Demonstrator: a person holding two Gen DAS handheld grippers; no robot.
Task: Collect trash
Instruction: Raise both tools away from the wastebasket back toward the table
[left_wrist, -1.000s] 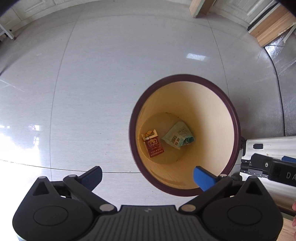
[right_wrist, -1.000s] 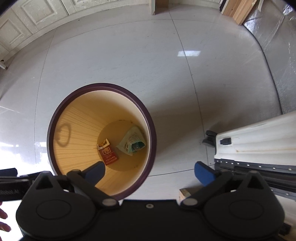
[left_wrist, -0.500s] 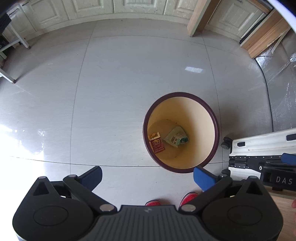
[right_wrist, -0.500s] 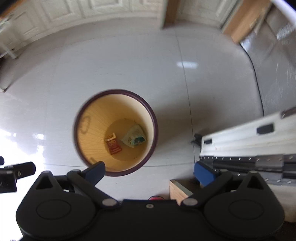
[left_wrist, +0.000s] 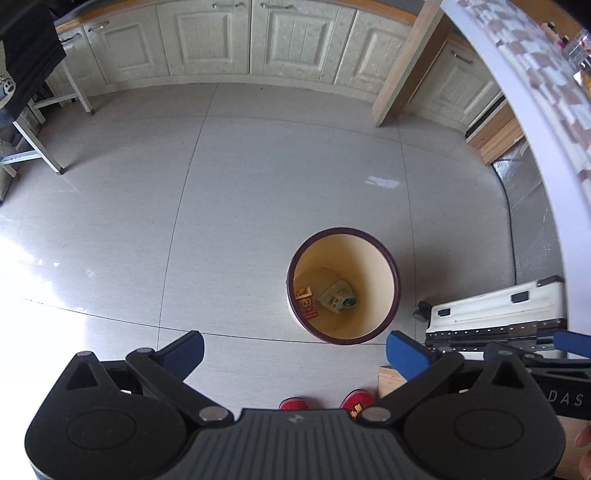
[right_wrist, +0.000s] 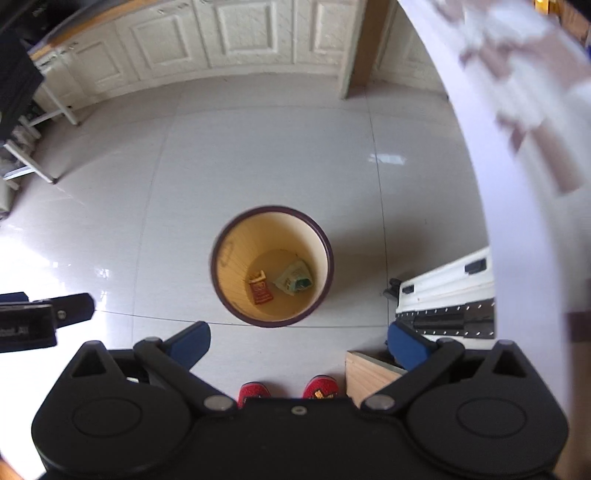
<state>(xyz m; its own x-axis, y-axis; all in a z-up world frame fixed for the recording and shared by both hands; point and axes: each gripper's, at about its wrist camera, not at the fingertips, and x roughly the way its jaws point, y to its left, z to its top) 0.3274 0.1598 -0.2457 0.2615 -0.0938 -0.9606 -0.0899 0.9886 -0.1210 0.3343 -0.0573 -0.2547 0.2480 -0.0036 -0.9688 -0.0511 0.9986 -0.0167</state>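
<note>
Grippers side by side, left gripper and right gripper empty, blue fingers spread apart, high above bin.

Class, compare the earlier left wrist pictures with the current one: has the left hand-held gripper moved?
Yes. The left hand-held gripper has risen away from the bin, which now looks much smaller on the floor.

Open tiled floor spreads left and far of the bin. On the right, a white case and curved table edge crowd the bin.
</note>
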